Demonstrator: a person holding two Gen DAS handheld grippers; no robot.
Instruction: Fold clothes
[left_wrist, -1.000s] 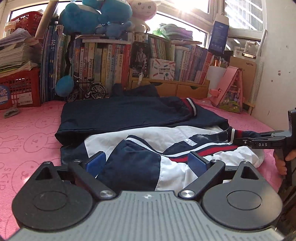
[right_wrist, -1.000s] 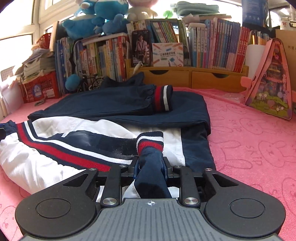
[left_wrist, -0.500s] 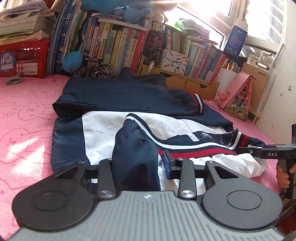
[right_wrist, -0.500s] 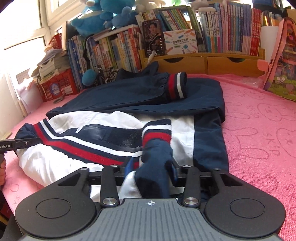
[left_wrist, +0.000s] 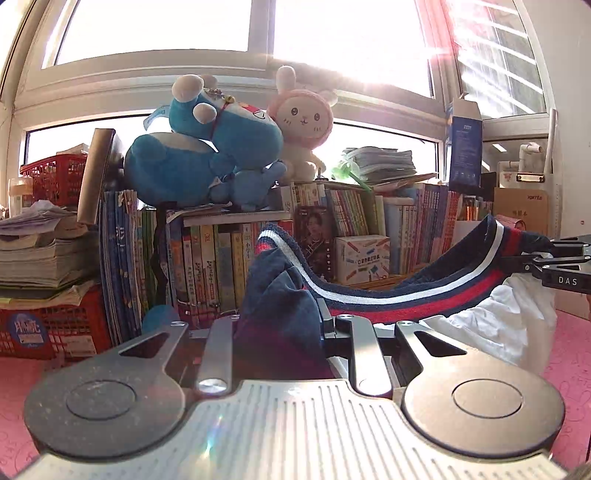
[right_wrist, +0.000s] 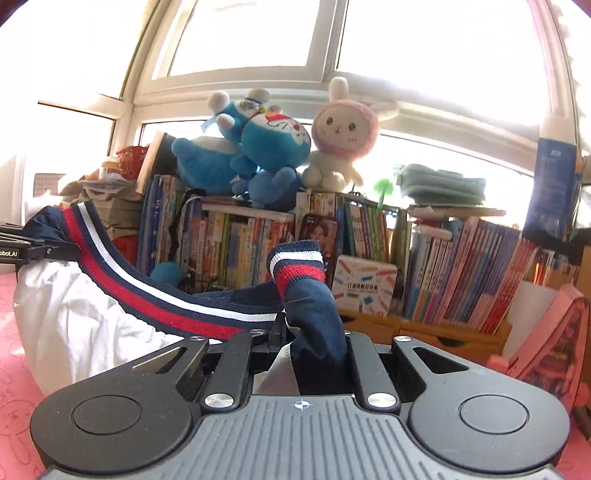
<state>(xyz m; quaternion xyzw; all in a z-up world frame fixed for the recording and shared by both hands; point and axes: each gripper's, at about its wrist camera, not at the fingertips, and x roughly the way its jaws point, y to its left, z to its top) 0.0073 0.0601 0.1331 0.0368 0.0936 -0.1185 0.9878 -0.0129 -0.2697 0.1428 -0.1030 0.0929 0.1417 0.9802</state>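
The left gripper (left_wrist: 280, 325) is pinching a bunched navy part of the jacket (left_wrist: 424, 291), and its jaws are closing further on the cloth. The right gripper (right_wrist: 314, 339) is pinching a navy sleeve whose striped cuff (right_wrist: 299, 266) is standing up above the jaws; these jaws are also closing on the fabric.

The jacket is hanging between the two grippers, lifted off the pink mat (left_wrist: 569, 354). Its red, white and navy hem band (right_wrist: 166, 299) is sagging in a curve from one gripper to the other, and the white lining (right_wrist: 74, 325) is drooping below the band towards the mat.

In the left wrist view, the right gripper is showing at the right edge, with the band running to it. In the right wrist view, the left gripper is showing at the left edge in the same way.

Behind the jacket, a row of books (left_wrist: 207, 266) is standing along the window, with blue plush toys (left_wrist: 207, 155) and a pink rabbit (left_wrist: 303, 122) sitting on top.
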